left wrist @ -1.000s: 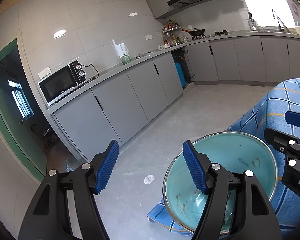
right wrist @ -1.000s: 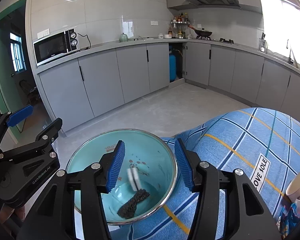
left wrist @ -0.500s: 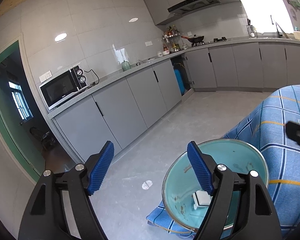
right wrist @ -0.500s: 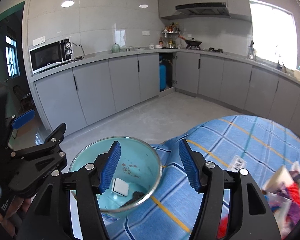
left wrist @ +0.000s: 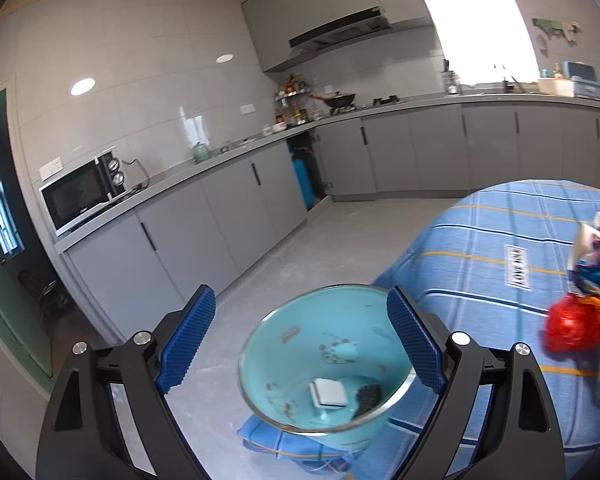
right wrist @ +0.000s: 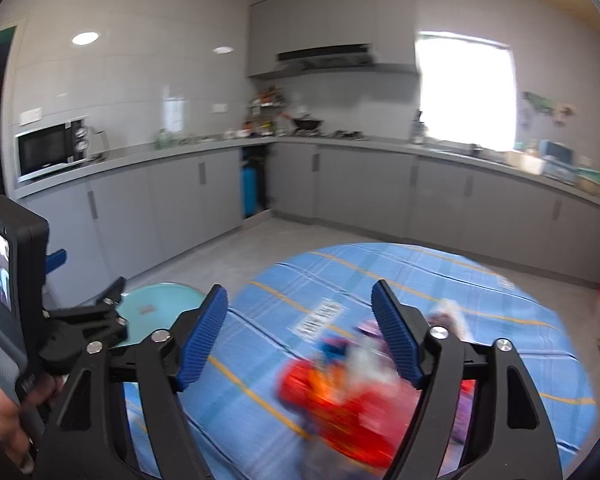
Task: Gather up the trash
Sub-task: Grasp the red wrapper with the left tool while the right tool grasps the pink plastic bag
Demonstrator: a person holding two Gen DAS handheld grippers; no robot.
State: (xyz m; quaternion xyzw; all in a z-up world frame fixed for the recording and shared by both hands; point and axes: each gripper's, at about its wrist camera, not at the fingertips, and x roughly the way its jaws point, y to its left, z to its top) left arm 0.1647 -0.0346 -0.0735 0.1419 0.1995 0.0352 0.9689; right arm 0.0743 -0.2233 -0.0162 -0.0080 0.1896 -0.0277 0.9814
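Note:
A teal metal bowl (left wrist: 340, 344) sits at the edge of the round table with the blue plaid cloth (left wrist: 496, 240). Inside it lie a small white square piece (left wrist: 327, 392) and a dark scrap (left wrist: 367, 397). My left gripper (left wrist: 300, 340) is open and empty, its fingers on either side of the bowl's near rim. A blurred pile of red, orange and white wrappers (right wrist: 340, 392) lies on the cloth; it also shows in the left wrist view (left wrist: 580, 312). My right gripper (right wrist: 300, 336) is open and empty above that pile. The bowl (right wrist: 156, 312) is to its left.
Grey kitchen cabinets (left wrist: 236, 216) run along the far walls, with a microwave (left wrist: 80, 196) on the counter and a stove with a wok (left wrist: 340, 100). Grey floor (left wrist: 324, 248) lies between table and cabinets. The left gripper's body (right wrist: 80, 336) is at the right wrist view's left edge.
The right gripper swung right, away from the bowl, to over the wrapper pile. The white piece dropped into the bowl. The left gripper drew back a little, both fingers now around the bowl.

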